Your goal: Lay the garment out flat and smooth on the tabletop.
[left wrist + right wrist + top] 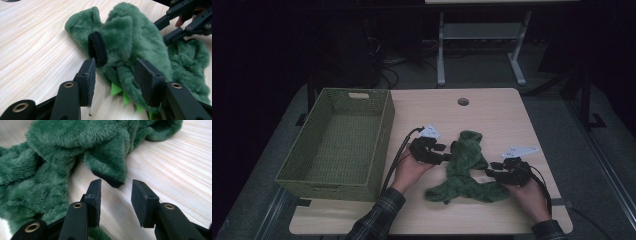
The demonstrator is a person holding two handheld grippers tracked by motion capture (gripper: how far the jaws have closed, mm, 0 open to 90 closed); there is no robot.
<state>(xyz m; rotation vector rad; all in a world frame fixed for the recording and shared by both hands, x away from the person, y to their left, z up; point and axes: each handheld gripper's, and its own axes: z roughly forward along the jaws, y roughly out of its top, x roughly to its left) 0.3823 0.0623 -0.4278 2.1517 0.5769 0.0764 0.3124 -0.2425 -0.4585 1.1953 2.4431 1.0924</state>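
A fuzzy green plush garment (464, 170) with black cuffs lies crumpled on the wooden table (492, 110). My left gripper (450, 150) sits at the garment's left side. In the left gripper view its jaws (116, 67) stand apart around a fold of the plush (130, 42), with a black cuff (97, 48) just beyond the left pad and light green spikes (116, 88) below. My right gripper (492, 169) is at the garment's right side. Its jaws (116, 187) are open, with a black-edged sleeve end (110, 173) just ahead of them and nothing pressed between the pads.
A green woven basket (384, 130) stands with nothing in it on the table's left half, close to my left hand. A round cable hole (463, 101) is at the table's far middle. The right gripper's black linkage (185, 20) shows beyond the plush in the left gripper view.
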